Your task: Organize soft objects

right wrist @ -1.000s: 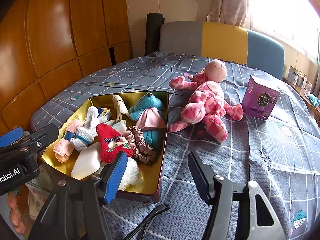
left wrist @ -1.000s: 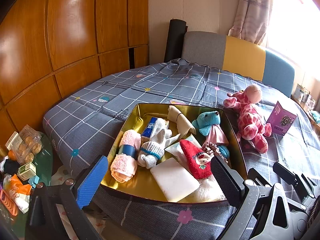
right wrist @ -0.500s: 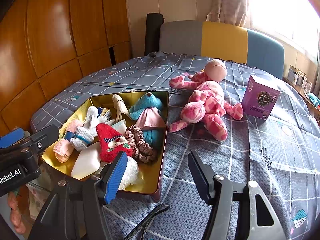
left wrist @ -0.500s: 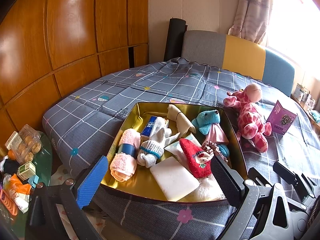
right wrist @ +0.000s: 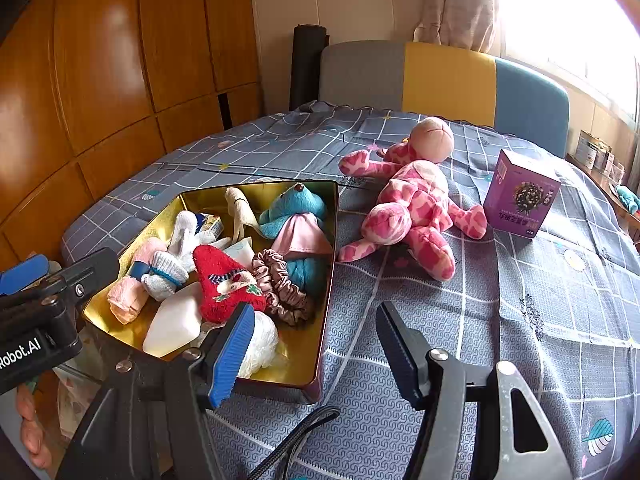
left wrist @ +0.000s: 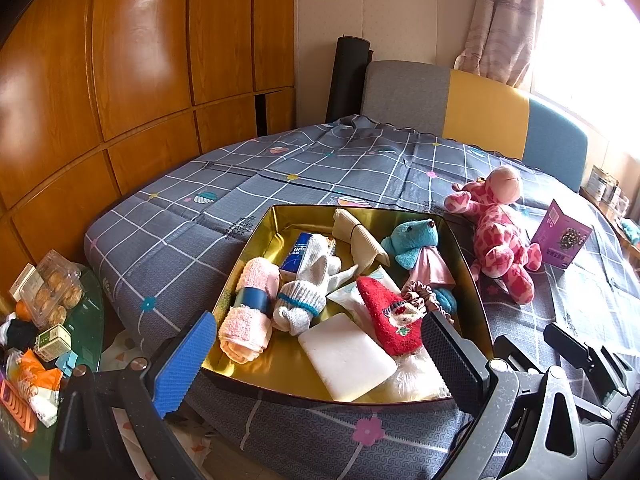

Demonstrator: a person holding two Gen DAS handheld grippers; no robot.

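The bed (right wrist: 520, 320) was nearly tidy. The gold tin (left wrist: 472, 280) at its near edge already held most of the soft things: rolled pink towel (left wrist: 248, 304), blue plush (left wrist: 412, 240), red sock (left wrist: 390, 320), scrunchie (right wrist: 280, 280). Only the pink plush giraffe (right wrist: 416, 204) lay outside, beside the tin, near a purple box (right wrist: 520, 196). Both the left gripper (left wrist: 316, 364) and right gripper (right wrist: 316, 348) hung open and empty, so that last pick looked undone.

Two plush toys (right wrist: 412, 204) (right wrist: 294, 216); one gold tin (right wrist: 326, 280); one purple box (right wrist: 520, 200)
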